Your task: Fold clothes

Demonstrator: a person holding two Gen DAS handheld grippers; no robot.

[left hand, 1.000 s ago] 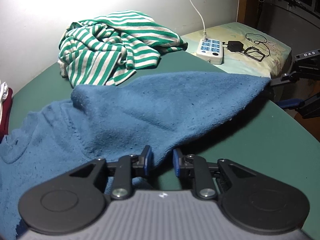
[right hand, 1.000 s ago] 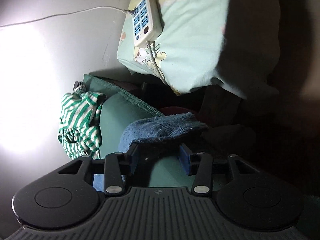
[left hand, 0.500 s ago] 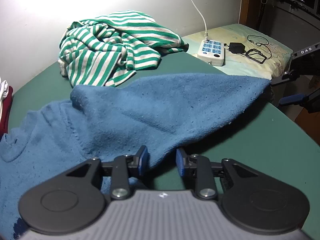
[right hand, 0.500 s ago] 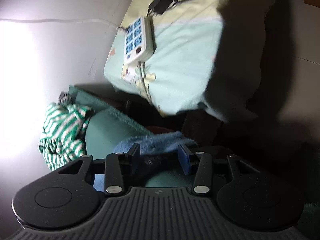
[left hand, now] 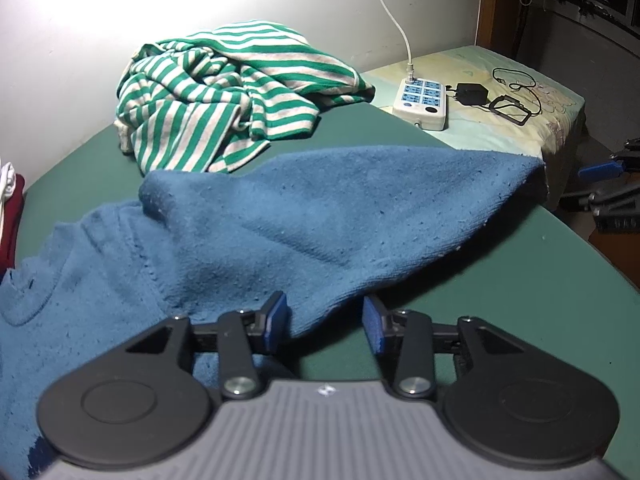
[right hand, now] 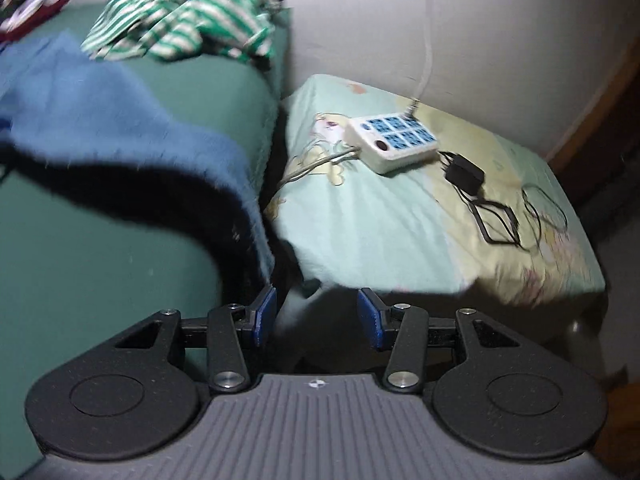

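In the left wrist view our left claw (left hand: 325,322) sits at the bottom centre of the frame with its blue pads spread apart; the lower edge of the blue sweater (left hand: 280,232) hangs between them, yet neither pad presses on it, so we count this claw as released. The sweater fills the middle of the frame, spread over the green desk (left hand: 520,280), with one end reaching toward the right edge of the desk. Above it, in the upper centre, lies a crumpled green-and-white striped garment (left hand: 232,92). At the far left edge a red and white piece of cloth (left hand: 10,200) peeks in.

In the right wrist view, which is blurred, our right claw (right hand: 317,314) is at the bottom centre, pads wide apart and gripping nothing. The sweater's end droops over the desk's edge just above the left pad. To the upper right, a white power strip (right hand: 390,142) and a black charger (right hand: 464,172) with its cable lie on a pale patterned cloth (right hand: 380,224).
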